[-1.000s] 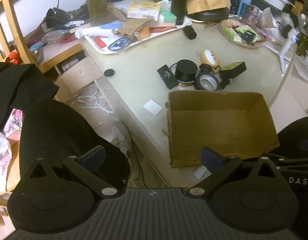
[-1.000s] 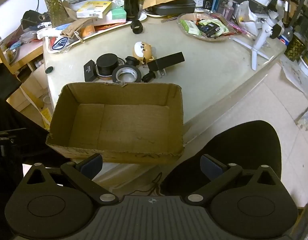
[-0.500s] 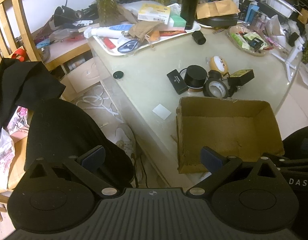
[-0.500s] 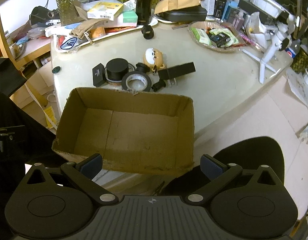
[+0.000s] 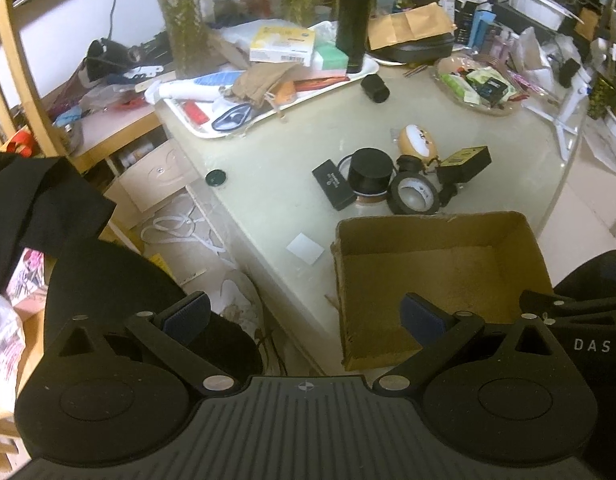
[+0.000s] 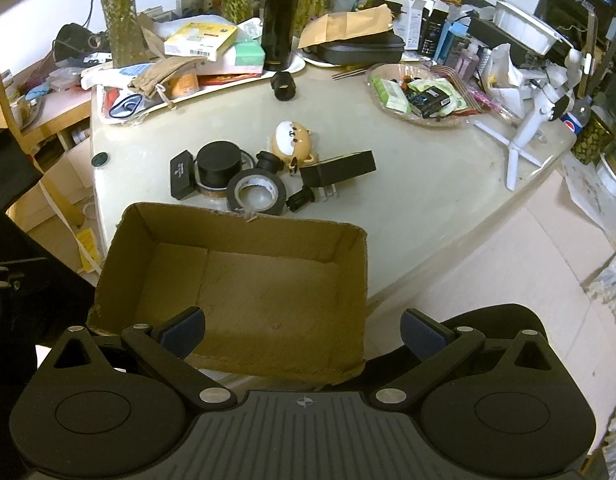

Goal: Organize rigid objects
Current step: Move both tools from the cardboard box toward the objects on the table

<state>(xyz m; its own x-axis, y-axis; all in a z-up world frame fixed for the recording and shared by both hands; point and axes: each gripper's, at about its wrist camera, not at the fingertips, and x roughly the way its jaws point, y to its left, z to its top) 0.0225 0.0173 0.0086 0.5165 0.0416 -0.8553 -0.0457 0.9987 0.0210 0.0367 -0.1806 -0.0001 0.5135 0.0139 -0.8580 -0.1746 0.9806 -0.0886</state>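
An open, empty cardboard box (image 6: pixel 244 280) (image 5: pixel 436 280) sits at the table's near edge. Just beyond it lies a cluster: a flat black case (image 6: pixel 181 174), a black cylinder (image 6: pixel 219 162), a roll of black tape (image 6: pixel 257 196), a tan bear-faced toy (image 6: pixel 292 140), a black charger block (image 6: pixel 338 168) and a small black piece (image 6: pixel 300 200). A lone black cap (image 6: pixel 283 87) lies farther back. My left gripper (image 5: pixel 304 316) hangs open over the table's left edge and floor. My right gripper (image 6: pixel 302 326) is open above the box's near wall. Both hold nothing.
A white tray (image 5: pixel 204 130) piled with clutter and a tall black flask (image 6: pixel 279 20) stand at the back. A snack dish (image 6: pixel 420 98) and white tripod (image 6: pixel 524 136) sit right. A small dark disc (image 6: pixel 100 159) lies at the left edge. Black chairs (image 5: pixel 120 280) (image 6: pixel 500 320) flank the table.
Both grippers have moved forward toward the table; the box and object cluster appear closer and lower in both views. The grippers stay open.
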